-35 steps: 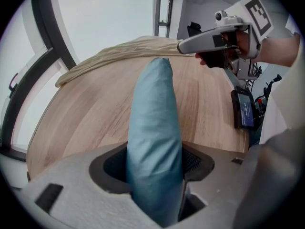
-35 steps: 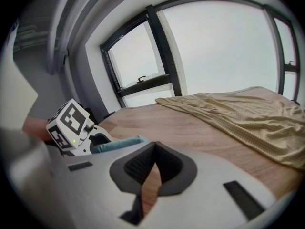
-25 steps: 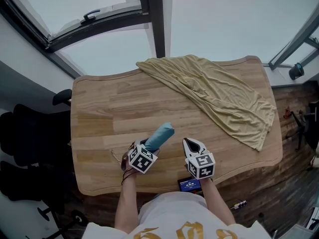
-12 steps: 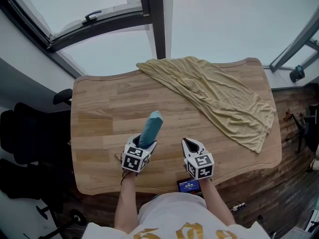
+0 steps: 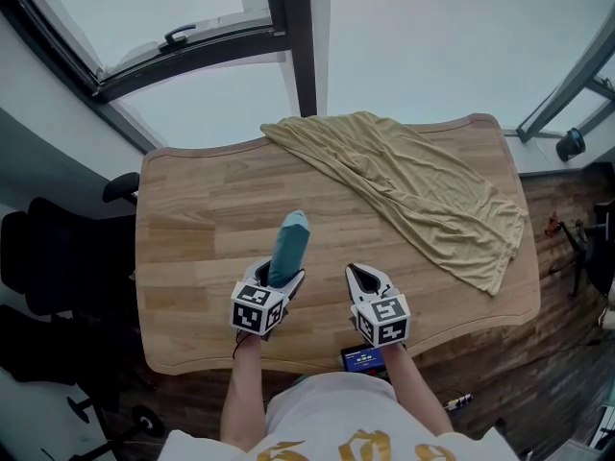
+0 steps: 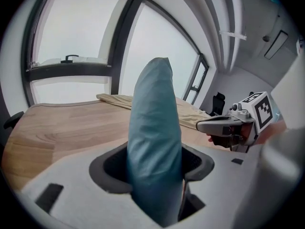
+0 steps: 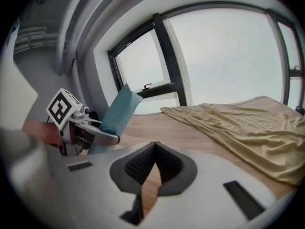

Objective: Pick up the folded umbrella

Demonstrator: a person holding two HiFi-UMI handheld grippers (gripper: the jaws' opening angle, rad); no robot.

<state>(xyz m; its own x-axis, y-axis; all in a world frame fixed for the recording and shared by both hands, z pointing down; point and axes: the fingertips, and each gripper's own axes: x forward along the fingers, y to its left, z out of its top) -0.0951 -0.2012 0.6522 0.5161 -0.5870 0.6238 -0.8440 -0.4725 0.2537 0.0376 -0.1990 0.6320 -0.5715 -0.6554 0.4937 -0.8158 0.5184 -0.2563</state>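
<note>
The folded umbrella (image 5: 288,246), in its teal sleeve, stands clamped in the left tool (image 5: 280,281). It is lifted clear of the table (image 5: 192,209) and points forward and up, toward the window. In the left gripper view the jaws press on both sides of its lower part. The right tool (image 5: 363,275) hangs just beside it over the near edge of the table, jaws closed tip to tip with nothing between them. A yellow cloth (image 5: 423,190) lies crumpled across the far right of the table, well apart from the umbrella. A phone (image 5: 363,357) sits at the near edge.

The pick-up looks essentially done. The next move would call only for a steady hold, so the smooth sleeve does not slide through the jaws.
</note>
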